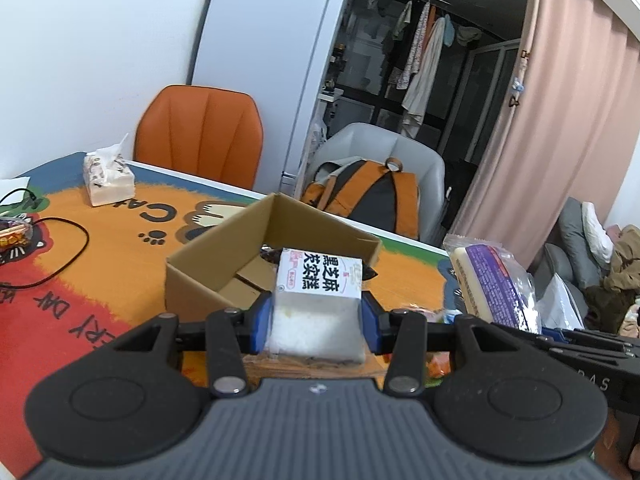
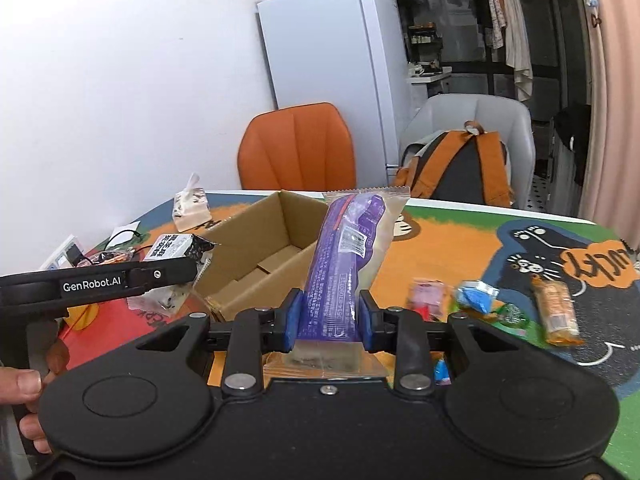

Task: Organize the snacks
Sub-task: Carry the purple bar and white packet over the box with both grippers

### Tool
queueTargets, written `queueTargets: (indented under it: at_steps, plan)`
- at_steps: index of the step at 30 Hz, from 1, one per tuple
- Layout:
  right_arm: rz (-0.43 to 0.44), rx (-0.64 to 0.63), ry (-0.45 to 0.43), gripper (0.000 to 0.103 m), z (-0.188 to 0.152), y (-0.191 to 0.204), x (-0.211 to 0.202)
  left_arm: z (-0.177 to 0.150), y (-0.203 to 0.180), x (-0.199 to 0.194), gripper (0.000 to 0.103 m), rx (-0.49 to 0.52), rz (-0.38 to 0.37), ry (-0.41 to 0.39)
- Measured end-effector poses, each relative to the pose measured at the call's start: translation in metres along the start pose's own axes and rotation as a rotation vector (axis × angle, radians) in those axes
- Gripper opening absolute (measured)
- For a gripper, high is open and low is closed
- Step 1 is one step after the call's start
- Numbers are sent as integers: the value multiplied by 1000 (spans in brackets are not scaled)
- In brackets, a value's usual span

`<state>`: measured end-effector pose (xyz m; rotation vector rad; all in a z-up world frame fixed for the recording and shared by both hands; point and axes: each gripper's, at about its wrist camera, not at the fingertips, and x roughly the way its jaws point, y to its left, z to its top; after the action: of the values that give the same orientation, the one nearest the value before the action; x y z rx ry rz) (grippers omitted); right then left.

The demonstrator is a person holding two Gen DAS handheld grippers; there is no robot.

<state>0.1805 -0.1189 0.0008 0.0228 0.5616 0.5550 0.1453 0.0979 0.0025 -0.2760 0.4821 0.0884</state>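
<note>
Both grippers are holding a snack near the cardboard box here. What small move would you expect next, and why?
Probably the left gripper eases forward and lowers its white sesame-cake packet into the open cardboard box before releasing. The packet is clamped just short of the box's near wall, and the right gripper, gripping the purple packet, sits farther back.

Purple snack packet (image 2: 344, 264), brown cardboard box (image 1: 224, 264), seemingly cat-patterned orange tablecloth (image 1: 120, 240).
</note>
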Motion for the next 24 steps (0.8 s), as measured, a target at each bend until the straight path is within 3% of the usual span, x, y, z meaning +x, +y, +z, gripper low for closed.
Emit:
queueTargets:
  at_steps: [21,24]
  plan:
    - [79,-5,9,30,39,24,51,31,35,48,45,-98,54,20]
    - [89,-6,8,30,42,27,57,33,38,47,52,-114,57,0]
